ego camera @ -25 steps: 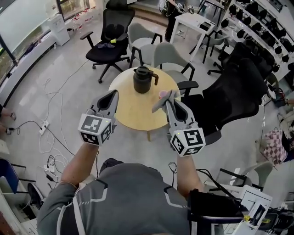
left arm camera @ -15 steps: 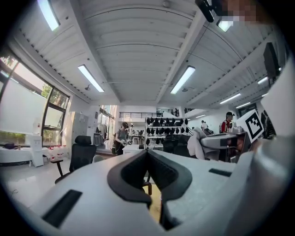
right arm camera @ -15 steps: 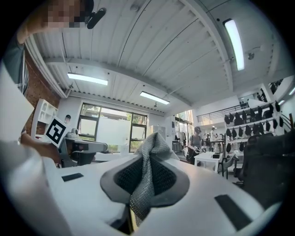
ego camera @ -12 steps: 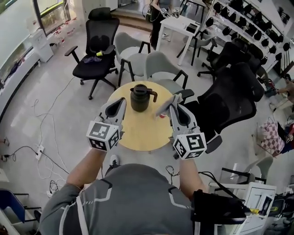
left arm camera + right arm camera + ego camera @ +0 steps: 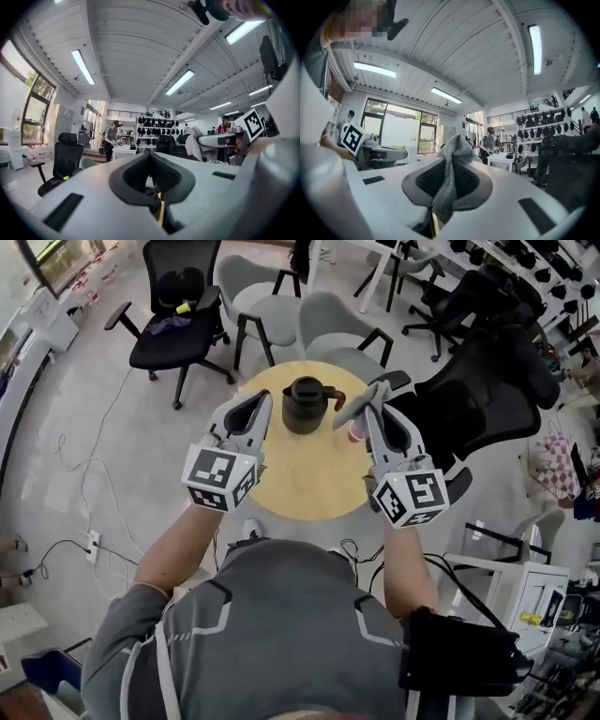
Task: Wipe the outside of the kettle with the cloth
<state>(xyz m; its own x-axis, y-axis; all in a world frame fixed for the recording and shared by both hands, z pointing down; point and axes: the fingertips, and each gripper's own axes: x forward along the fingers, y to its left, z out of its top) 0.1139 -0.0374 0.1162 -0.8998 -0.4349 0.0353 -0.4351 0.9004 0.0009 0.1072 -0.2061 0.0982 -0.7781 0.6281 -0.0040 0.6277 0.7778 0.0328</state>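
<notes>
Left tool: clenched, jaws pressed together with nothing between them; held over the left part of the worktop
Right tool: clenched on the cloth, a grey weave pinched in a fold between the jaws, its loose end standing out past the tips
Kettle: dark, upright, standing on the far part of the worktop; handle turned to the right
Long axis: vertical, so the wall to be wiped runs round it on all sides
Key relation: kettle lies ahead of both tools and between them in the head view; cloth shows just beside the handle side, with no contact visible
Nearer hand: both close; right judged the working side, since it carries the cloth; height above the worktop cannot be read
Step in hand: approach, judged; no wiping contact visible
Next move calls for: lower the right tool and bring the cloth leftward against the wall; left tool is placed to steady the opposite side
Other: small pink item just right of the kettle, partly hidden by the cloth; keep clear
</notes>
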